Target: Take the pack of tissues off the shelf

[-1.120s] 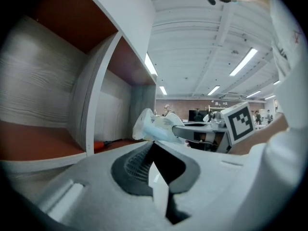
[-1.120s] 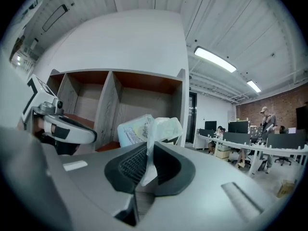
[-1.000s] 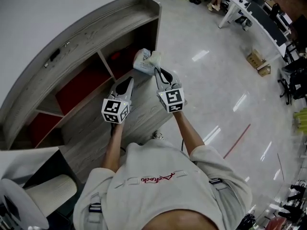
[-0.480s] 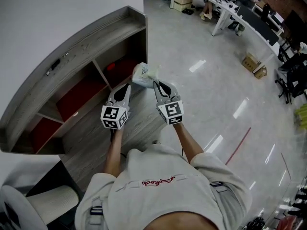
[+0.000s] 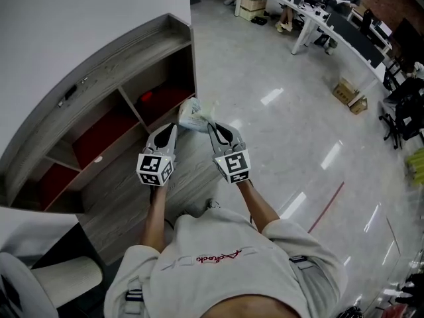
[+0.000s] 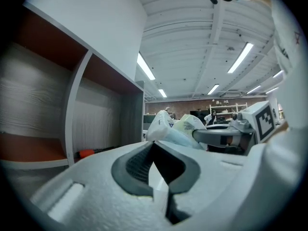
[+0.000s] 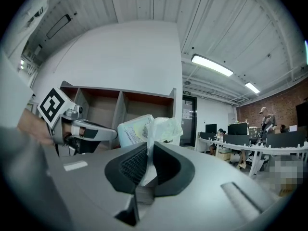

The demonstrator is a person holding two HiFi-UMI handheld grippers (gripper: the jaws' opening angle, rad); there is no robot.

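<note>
pack of tissues (image 5: 192, 115) has cleared the shelf (image 5: 99, 88) at ten o'clock, pinched by right gripper (image 5: 211, 126); left gripper (image 5: 173, 129) clenched empty; task looks done.

Shelf (image 5: 99, 78) runs along the wall at left, open floor (image 5: 278, 144) to its right. Pack of tissues (image 5: 192, 114) is before the shelf's end compartment, just ahead of both grippers: left gripper (image 5: 173, 127) beside it on the left, right gripper (image 5: 211, 125) behind it, wrapper between its jaws. Tables (image 5: 318, 12) stand far back right, a box (image 5: 348, 91) on the floor near them.
</note>
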